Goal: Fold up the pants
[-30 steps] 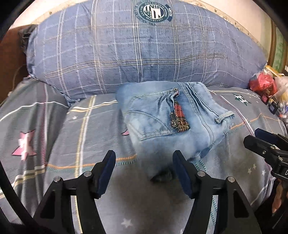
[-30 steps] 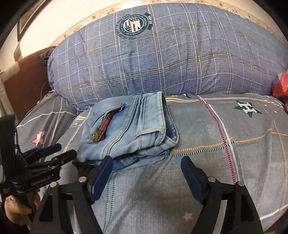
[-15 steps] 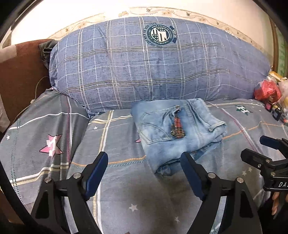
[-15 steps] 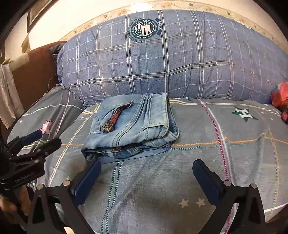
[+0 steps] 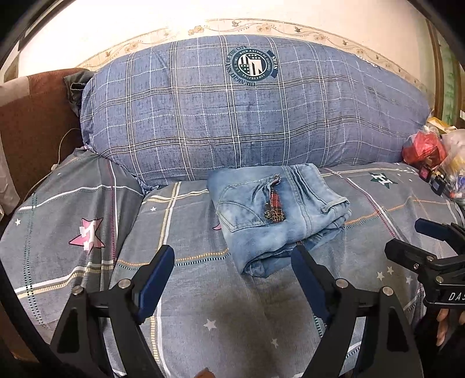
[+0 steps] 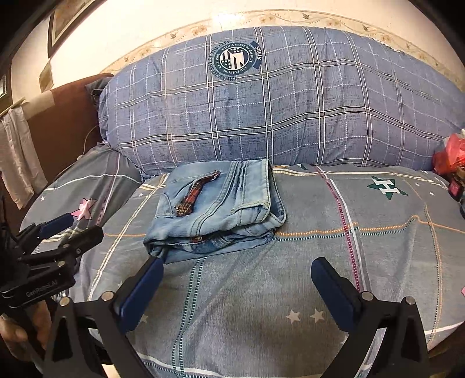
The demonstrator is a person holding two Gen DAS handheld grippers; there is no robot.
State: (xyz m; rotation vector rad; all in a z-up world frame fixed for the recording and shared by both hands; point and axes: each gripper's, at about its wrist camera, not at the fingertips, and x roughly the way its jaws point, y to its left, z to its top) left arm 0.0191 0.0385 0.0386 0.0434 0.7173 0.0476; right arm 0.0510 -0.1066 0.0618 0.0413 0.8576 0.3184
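While both claws (left (image 5: 232, 276), right (image 6: 237, 286)) gape, jeans (image 6: 215, 206) lie folded.

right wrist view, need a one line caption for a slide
Folded jeans on the bedsheet, open right gripper hanging empty.

Bed (image 5: 203, 305): grey plaid sheet with stars, fills lower frame | Bolster pillow (image 5: 247, 116): blue checked, round crest, across centre | Wall (image 5: 145, 20): cream, floral border strip, top of frame | Headboard (image 5: 37, 122): brown, left edge | Picture frame (image 6: 66, 20): upper left, right view | Light: warm, indoor
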